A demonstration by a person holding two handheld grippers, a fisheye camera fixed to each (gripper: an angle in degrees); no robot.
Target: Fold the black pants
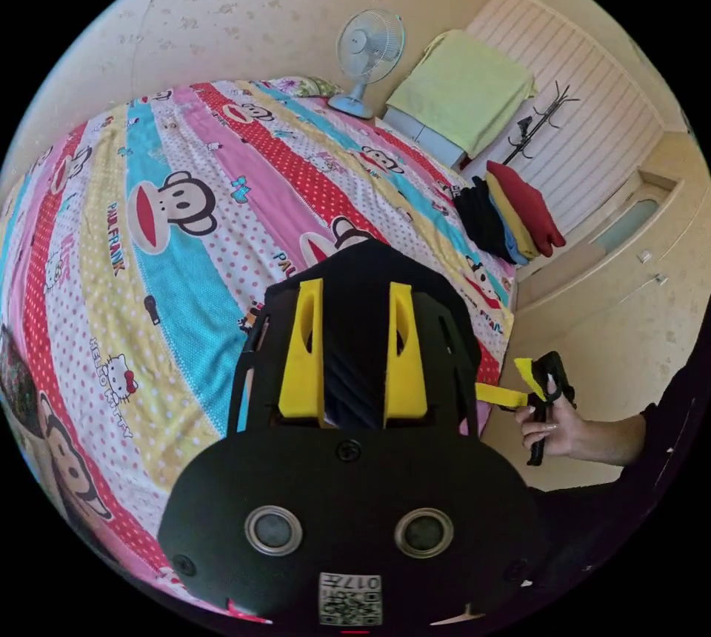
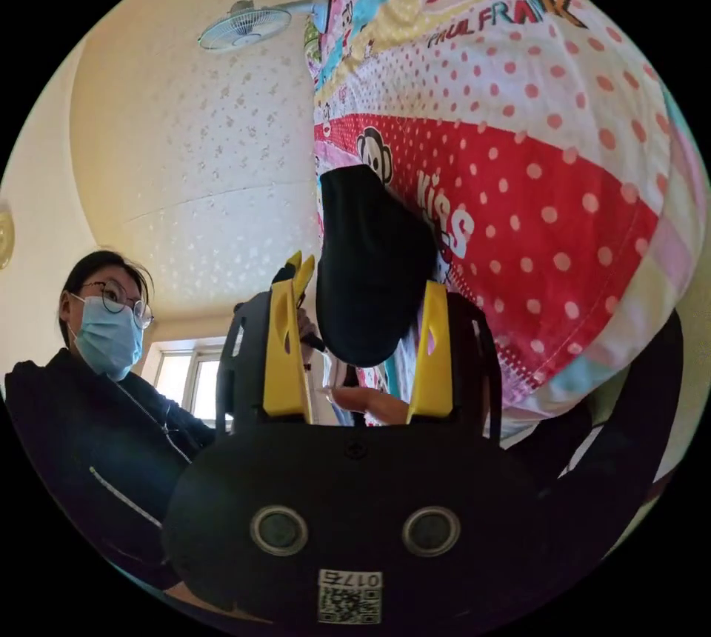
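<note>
In the left gripper view, the left gripper [image 1: 354, 296] has its two yellow jaws either side of a bunch of black fabric, the black pants [image 1: 355, 341]. The cloth fills the gap between them, and they seem to be pressing on it, though the contact itself is hard to make out. The pants lie near the edge of the bed, on the striped cartoon-print bedsheet [image 1: 185, 222]. At the far side of the bed stands a white table fan [image 1: 366, 55], and at the bed's edge sits a stack of folded clothes in black, blue, yellow and red [image 1: 511, 215]. The right gripper [image 1: 535, 379] appears off the bed, held in a hand [image 1: 552, 429].

In the right gripper view, that gripper's [image 2: 359, 296] jaws stand apart, with the black pants [image 2: 370, 267] showing beyond them against the sheet [image 2: 555, 170]. A person in a dark jacket [image 2: 96, 429] is beside the bed.
</note>
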